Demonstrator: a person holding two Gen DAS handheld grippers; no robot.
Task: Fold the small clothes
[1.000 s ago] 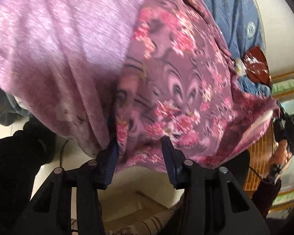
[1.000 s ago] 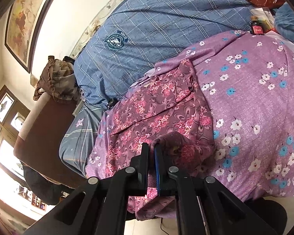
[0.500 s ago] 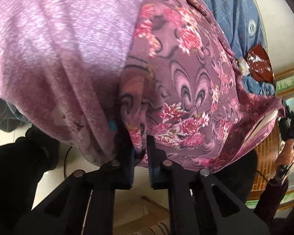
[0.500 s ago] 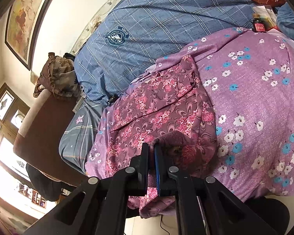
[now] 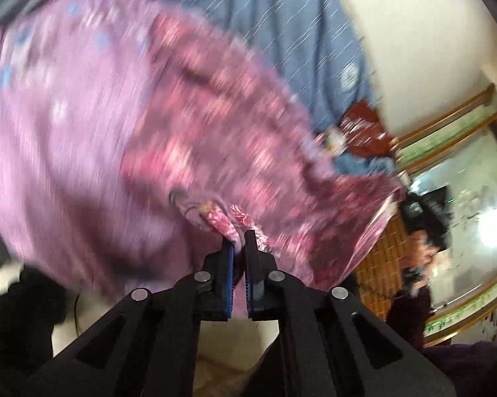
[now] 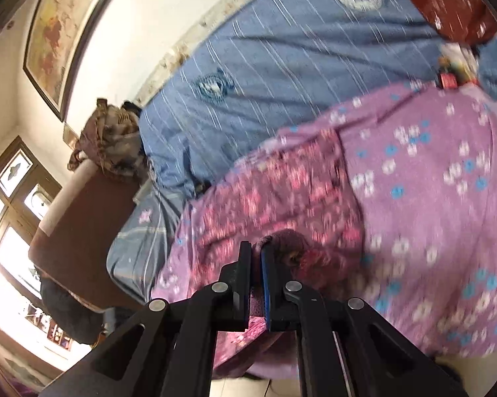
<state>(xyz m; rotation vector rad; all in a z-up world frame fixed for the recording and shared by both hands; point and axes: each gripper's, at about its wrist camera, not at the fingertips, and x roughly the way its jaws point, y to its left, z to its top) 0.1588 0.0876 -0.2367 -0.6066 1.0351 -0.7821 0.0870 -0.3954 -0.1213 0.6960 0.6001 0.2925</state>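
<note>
Since a second ago my left gripper (image 5: 238, 236) has gone from spread jaws to clenched on the near hem of the floral garment (image 5: 222, 139), and both views have pulled up and away from the bed, so the cloth now hangs from the tips. Nearest to me in the left wrist view, the blue pads pinch a bunched fold of that dark pink flowered fabric, which trails off toward the far right edge of the bed. My right gripper (image 6: 256, 248) is likewise clamped tight on another gathered corner of the same garment (image 6: 281, 195), a small wad of it poking up between the fingertips. Beyond the grips, the garment lies spread over a lilac bedsheet (image 6: 430, 182) dotted with white and blue flowers, mostly flat but lifted at the near edge. Farther back is a blue striped quilt (image 6: 298, 76) with round crests. At the far corner a dark red packet (image 6: 447, 3) rests on the quilt, with a small bottle (image 6: 447, 77) just beside it; I see no box or basket holding anything. Both views are motion-blurred, so finer folds are unclear.
</note>
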